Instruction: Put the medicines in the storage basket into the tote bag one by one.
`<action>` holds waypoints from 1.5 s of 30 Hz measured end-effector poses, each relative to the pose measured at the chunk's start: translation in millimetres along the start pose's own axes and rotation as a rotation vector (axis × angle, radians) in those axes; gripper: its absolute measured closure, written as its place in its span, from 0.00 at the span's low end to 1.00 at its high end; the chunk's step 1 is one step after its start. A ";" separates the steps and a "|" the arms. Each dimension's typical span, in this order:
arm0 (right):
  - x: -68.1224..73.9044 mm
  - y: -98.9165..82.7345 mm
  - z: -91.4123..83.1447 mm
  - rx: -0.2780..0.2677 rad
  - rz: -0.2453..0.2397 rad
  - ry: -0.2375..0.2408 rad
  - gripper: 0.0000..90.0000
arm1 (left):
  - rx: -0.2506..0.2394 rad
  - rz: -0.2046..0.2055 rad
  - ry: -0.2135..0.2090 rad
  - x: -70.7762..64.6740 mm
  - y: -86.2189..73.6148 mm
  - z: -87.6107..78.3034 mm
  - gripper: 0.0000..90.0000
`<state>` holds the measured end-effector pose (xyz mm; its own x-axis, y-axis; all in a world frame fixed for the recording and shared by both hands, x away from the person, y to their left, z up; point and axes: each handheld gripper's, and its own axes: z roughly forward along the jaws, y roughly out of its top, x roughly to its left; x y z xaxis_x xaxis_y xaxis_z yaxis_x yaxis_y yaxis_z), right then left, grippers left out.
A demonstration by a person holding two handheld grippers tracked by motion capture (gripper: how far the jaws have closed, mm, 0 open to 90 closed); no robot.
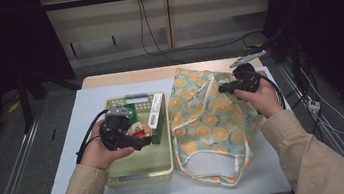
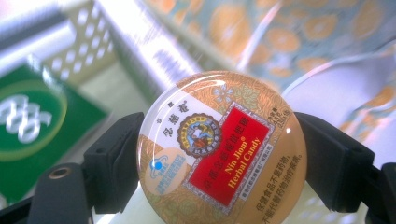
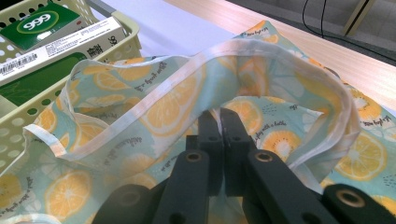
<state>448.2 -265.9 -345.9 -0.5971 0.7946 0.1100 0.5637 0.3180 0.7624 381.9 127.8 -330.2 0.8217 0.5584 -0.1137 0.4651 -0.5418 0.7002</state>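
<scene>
Centrally in the left gripper view sits a round, glossy candy tin [image 2: 222, 144], its domed lid printed in tan and gold with a red label panel. It is clamped edge to edge between the two matte black jaws of the left gripper [image 2: 219, 158], one pad on each side of its rim, so the lid faces the camera. In the high view the same tin [image 1: 140, 130] shows at middle left of the frame, at the tips of the left gripper [image 1: 137, 138], above the pale yellow perforated plastic basket [image 1: 142, 174]. That basket has a lattice wall of round holes and rests on the white table cover [image 1: 64, 136]. Inside it, toward the upper part, lie a flat dark green cardboard box [image 1: 130, 110] and a long white cardboard box [image 1: 155, 110] with a barcode.

Right of the basket lies a soft, crumpled fabric bag [image 1: 208, 122], light teal with orange citrus slices and white tape trim and handles. The right gripper [image 1: 223, 89], at upper right of the high view, is clenched on the bag's upper edge; in the right gripper view its jaws meet tightly on the cloth [image 3: 261, 140], with the trimmed rim arching over them.
</scene>
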 end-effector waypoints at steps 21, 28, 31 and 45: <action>-6.3 9.7 -7.7 -0.016 0.037 -0.022 1.00 | -0.061 0.107 -0.181 -75.0 73.6 77.9 0.22; -3.7 9.2 -6.2 -0.018 0.034 -0.011 1.00 | -0.056 0.096 -0.183 -75.4 74.2 98.8 0.22; -4.1 9.0 -5.9 -0.019 0.037 -0.011 1.00 | -0.050 0.102 -0.176 -73.9 74.0 105.4 0.22; -5.4 9.3 -6.4 -0.017 0.049 -0.014 1.00 | -0.010 0.105 -0.184 -74.6 85.9 142.9 0.22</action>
<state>453.0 -270.6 -335.4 -0.5608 0.8162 0.1387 0.5825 0.2699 0.7667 407.6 -50.1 -362.2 0.9124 0.3743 -0.1659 0.3709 -0.5841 0.7220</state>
